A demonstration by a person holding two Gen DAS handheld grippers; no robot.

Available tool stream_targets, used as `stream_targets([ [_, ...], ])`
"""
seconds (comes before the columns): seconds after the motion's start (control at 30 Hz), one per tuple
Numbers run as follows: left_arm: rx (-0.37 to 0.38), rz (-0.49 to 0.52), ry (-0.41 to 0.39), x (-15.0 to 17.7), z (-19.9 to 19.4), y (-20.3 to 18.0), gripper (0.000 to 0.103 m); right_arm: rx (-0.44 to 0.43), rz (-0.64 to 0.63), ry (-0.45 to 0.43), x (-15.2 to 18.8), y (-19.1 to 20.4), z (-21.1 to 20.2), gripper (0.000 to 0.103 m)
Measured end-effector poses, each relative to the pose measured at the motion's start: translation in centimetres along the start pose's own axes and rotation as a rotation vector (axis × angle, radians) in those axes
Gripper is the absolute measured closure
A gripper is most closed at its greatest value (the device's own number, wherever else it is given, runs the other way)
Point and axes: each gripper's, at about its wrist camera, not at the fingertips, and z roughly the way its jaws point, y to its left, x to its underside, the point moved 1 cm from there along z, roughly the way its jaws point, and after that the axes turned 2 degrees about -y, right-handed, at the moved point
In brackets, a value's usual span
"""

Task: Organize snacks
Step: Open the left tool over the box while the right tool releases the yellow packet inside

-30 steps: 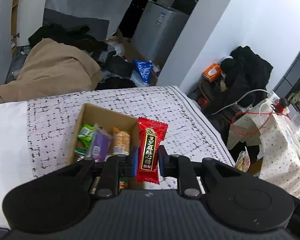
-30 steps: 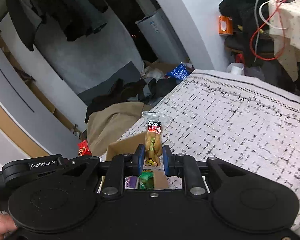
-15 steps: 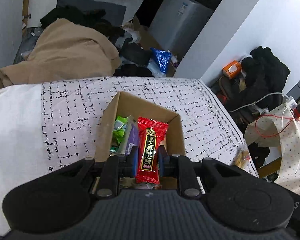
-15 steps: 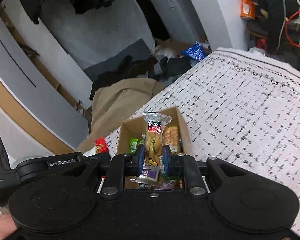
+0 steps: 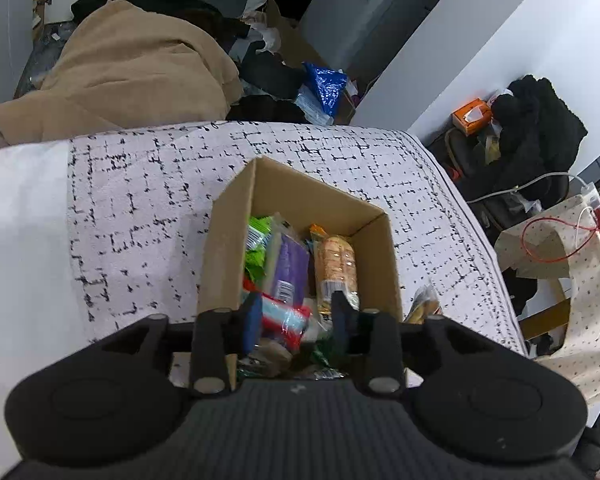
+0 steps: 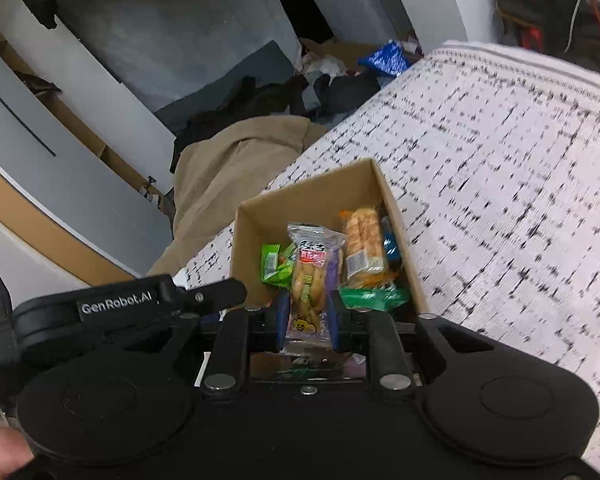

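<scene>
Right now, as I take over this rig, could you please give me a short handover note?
Left claw: open above the near end of the cardboard box, holding nothing. A red and white packet lies blurred between its fingers; it looks just dropped.
Right claw: shut on the clear peanut snack pack, held upright over the same box.
Box: sits on the patterned bedspread, already holding a green packet, a purple packet and a cracker pack.
Left to do: release the peanut pack into the box. One more packet lies on the bedspread outside the box's right wall.
</scene>
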Motion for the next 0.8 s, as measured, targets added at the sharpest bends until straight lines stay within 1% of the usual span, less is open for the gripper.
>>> stream_targets([
  [0.03, -0.006, 0.006, 0.003, -0.1, 0.0, 0.0, 0.060, -0.001, 0.009, 0.005, 0.0, -0.1, 0.1, 0.075],
  [0.07, -0.011, 0.012, 0.008, -0.2, 0.0, -0.1, 0.059, -0.005, 0.017, 0.006, 0.0, -0.2, 0.1, 0.069],
  [0.1, -0.014, 0.015, 0.010, -0.3, -0.1, -0.1, 0.058, -0.009, 0.023, 0.003, 0.1, -0.3, 0.0, 0.067],
  [0.2, -0.031, 0.019, 0.007, -0.3, -0.4, -0.3, 0.048, -0.005, 0.024, -0.009, 0.0, -0.6, -0.9, 0.065],
  [0.27, -0.048, 0.024, -0.005, -0.2, -0.7, -0.5, 0.045, -0.003, 0.027, -0.012, 0.0, -0.9, -1.4, 0.065],
  [0.3, -0.055, 0.027, -0.008, -0.1, -0.9, -0.7, 0.041, 0.000, 0.026, -0.013, 0.0, -1.0, -1.6, 0.063],
  [0.33, -0.060, 0.027, -0.008, 0.1, -1.2, -0.8, 0.035, 0.006, 0.022, -0.015, 0.1, -1.1, -1.9, 0.059],
  [0.37, -0.064, 0.024, -0.009, 0.3, -1.4, -0.9, 0.033, 0.010, 0.018, -0.018, 0.0, -1.1, -2.2, 0.053],
  [0.43, -0.079, 0.026, -0.010, 0.5, -2.1, -1.2, 0.026, 0.020, 0.013, -0.025, 0.1, -1.3, -2.9, 0.050],
  [0.5, -0.091, 0.040, -0.012, 0.6, -2.9, -1.5, 0.025, 0.022, 0.010, -0.027, 0.1, -1.4, -3.6, 0.049],
  [0.53, -0.098, 0.046, -0.011, 0.6, -3.3, -1.7, 0.024, 0.022, 0.006, -0.027, 0.1, -1.4, -4.1, 0.047],
  [0.6, -0.107, 0.062, -0.009, 0.6, -4.2, -2.3, 0.022, 0.027, -0.009, -0.041, 0.0, -1.4, -5.1, 0.041],
  [0.73, -0.116, 0.097, -0.035, 1.1, -6.0, -3.4, 0.017, 0.033, -0.037, -0.083, -0.2, -1.5, -7.2, 0.024],
  [0.77, -0.121, 0.102, -0.040, 1.3, -6.5, -3.6, 0.016, 0.031, -0.040, -0.094, -0.4, -1.6, -7.7, 0.022],
  [0.8, -0.125, 0.105, -0.042, 1.4, -6.8, -3.7, 0.016, 0.029, -0.044, -0.103, -0.5, -1.6, -8.2, 0.021],
])
